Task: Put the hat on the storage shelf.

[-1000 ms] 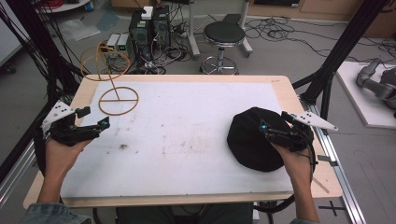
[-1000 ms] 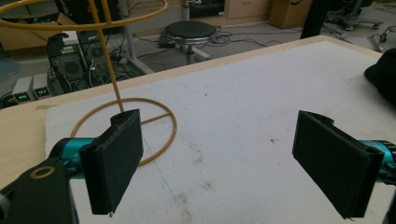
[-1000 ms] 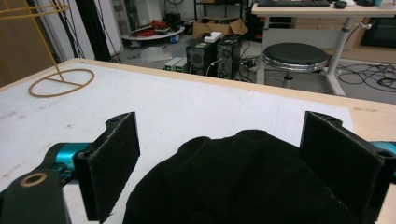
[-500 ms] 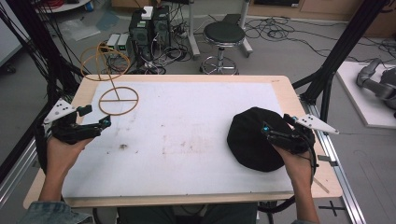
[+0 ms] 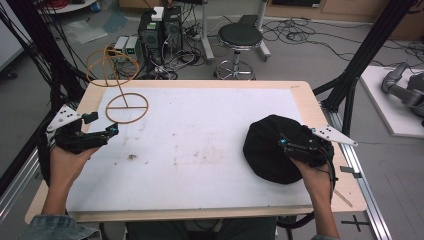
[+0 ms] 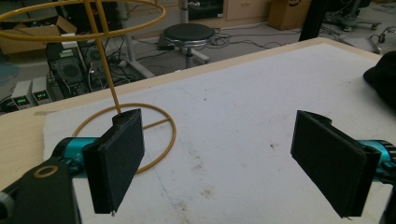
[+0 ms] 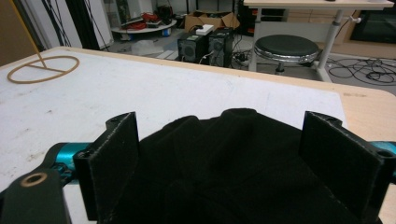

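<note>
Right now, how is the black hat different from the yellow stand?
The black hat is soft cloth lying in a flat heap; the yellow stand is thin wire standing upright with rings. The hat lies under the right gripper; the stand sits past the left gripper, untouched. Both rest on the white table.

The left gripper (image 6: 219, 163) has its two black jaws spread wide, nothing between them, over the stained white mat (image 6: 261, 107) that covers the wooden table (image 6: 18, 135). A yellow wire stand (image 6: 107, 74) sits near the mat's far left corner: a flat ring base with a crossbar, a thin upright rod, and a larger ring on top. A black fabric item (image 6: 385, 77) lies at the right edge. Beyond the table's far edge are a round black stool (image 6: 189, 35), floor cables and electronic boxes (image 6: 28, 95).
</note>
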`<state>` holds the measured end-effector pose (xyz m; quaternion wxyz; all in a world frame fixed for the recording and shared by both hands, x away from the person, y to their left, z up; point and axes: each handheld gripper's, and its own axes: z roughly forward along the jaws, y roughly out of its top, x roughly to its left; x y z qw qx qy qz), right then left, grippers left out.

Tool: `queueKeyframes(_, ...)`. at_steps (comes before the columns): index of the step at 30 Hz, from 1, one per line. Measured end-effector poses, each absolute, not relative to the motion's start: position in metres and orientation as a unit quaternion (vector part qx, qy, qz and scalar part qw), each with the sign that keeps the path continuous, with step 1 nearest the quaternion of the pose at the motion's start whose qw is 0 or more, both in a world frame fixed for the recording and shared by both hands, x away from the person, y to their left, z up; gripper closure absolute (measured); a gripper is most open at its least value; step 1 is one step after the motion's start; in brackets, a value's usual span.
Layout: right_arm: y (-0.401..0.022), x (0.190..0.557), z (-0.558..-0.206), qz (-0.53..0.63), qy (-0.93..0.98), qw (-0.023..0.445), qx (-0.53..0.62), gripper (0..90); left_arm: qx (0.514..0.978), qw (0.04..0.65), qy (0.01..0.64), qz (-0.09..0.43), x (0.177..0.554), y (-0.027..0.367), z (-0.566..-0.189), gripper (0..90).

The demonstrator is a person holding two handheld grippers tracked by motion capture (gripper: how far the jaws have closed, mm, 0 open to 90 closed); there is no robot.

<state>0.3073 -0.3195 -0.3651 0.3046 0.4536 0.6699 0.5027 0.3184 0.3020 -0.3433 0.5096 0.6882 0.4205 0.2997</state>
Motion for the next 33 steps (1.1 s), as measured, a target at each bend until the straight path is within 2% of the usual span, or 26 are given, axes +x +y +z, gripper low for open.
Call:
queueKeyframes(12, -0.319, 0.312, -0.38, 0.483, 0.688, 0.301, 0.452, 12.6, 0.691, 0.508, 0.421, 0.296, 0.319, 0.301, -0.344, 17.9)
queueKeyframes(23, -0.313, 0.317, -0.392, 0.449, 0.713, 0.304, 0.443, 16.6, 0.69, 0.51, 0.421, 0.295, 0.319, 0.301, -0.344, 18.1)
queueKeyframes(31, -0.308, 0.319, -0.401, 0.427, 0.732, 0.299, 0.438, 23.2, 0.692, 0.508, 0.42, 0.294, 0.32, 0.3, -0.345, 18.2)
queueKeyframes(33, -0.308, 0.319, -0.401, 0.425, 0.736, 0.298, 0.435, 29.1, 0.691, 0.508, 0.421, 0.294, 0.319, 0.3, -0.345, 18.2)
